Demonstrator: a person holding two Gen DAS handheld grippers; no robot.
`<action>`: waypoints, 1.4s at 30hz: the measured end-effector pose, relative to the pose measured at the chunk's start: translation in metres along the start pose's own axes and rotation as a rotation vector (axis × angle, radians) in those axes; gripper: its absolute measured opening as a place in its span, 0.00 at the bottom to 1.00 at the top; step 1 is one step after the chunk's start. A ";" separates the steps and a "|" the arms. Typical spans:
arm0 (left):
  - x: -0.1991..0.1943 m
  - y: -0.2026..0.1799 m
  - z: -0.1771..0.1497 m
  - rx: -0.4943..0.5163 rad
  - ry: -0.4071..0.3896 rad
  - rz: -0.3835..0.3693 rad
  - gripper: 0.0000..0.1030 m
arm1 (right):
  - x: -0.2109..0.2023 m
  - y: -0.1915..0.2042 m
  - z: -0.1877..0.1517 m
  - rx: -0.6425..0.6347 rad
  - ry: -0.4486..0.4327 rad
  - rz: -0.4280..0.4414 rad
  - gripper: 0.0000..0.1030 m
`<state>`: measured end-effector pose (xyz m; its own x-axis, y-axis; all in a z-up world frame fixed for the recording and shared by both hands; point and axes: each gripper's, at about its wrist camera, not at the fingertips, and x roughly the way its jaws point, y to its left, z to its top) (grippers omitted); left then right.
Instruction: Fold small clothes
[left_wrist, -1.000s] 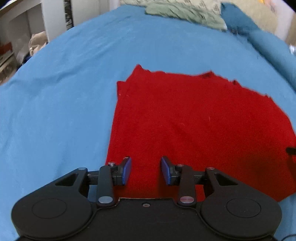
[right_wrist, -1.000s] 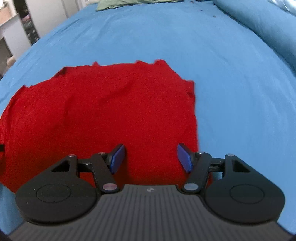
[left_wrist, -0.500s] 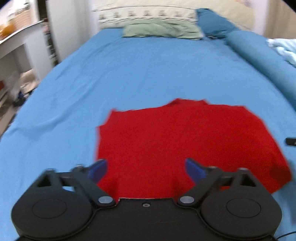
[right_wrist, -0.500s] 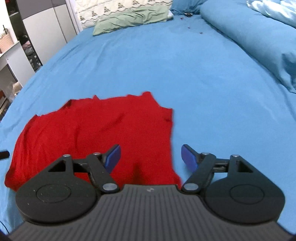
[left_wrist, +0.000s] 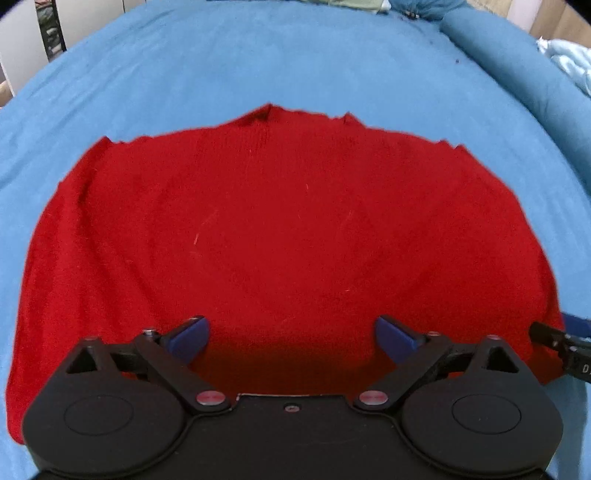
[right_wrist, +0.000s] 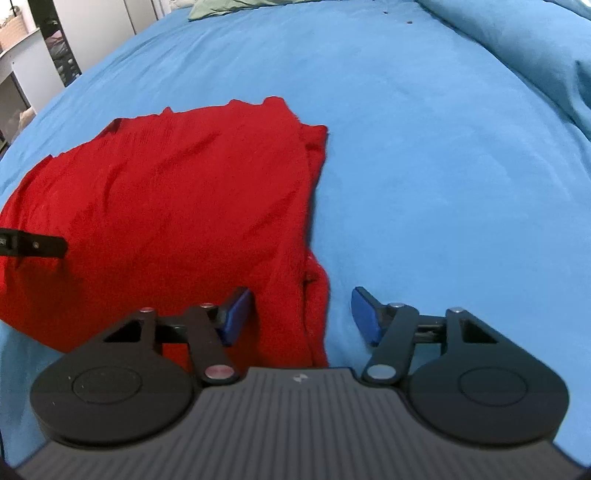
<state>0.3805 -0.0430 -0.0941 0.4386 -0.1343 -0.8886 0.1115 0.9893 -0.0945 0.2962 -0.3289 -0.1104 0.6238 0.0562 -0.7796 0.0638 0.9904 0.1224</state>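
In the left wrist view, the left hand-held gripper (left_wrist: 290, 336) hovered wide apart and held nothing, over the near edge of the red garment (left_wrist: 280, 229) lying flat on the blue bed (left_wrist: 258, 62).

In the right wrist view, the right hand-held gripper (right_wrist: 302, 314) gaped empty astride the garment's right edge, with bare bed stretching right and far.

Left claw (left_wrist: 291, 334): matte black body, two round housings with shallow circular recesses, black linkage arms with triangular cut-outs, blue fingertip pads (left_wrist: 188, 338). Silver and reddish pivot screws at link joints; one small screw at centre of smooth front plate.

Right claw (right_wrist: 303, 314): same black housings and linkages, blue pads (right_wrist: 364, 319), one reddish and one silver pivot screw. Grey ribbed top plate with small white logo mark near front edge.
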 end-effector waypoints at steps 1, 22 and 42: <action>0.005 -0.003 -0.001 0.003 0.010 0.001 1.00 | 0.000 0.001 0.001 -0.005 0.003 0.011 0.63; -0.078 0.096 0.007 0.017 -0.033 0.012 1.00 | -0.082 0.118 0.116 0.229 -0.110 0.574 0.21; -0.082 0.224 -0.085 -0.191 0.022 -0.038 1.00 | 0.002 0.322 0.049 -0.217 0.073 0.686 0.78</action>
<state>0.2939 0.1948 -0.0807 0.4174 -0.1726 -0.8922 -0.0450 0.9767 -0.2100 0.3558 -0.0159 -0.0424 0.4138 0.6748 -0.6111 -0.4844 0.7316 0.4798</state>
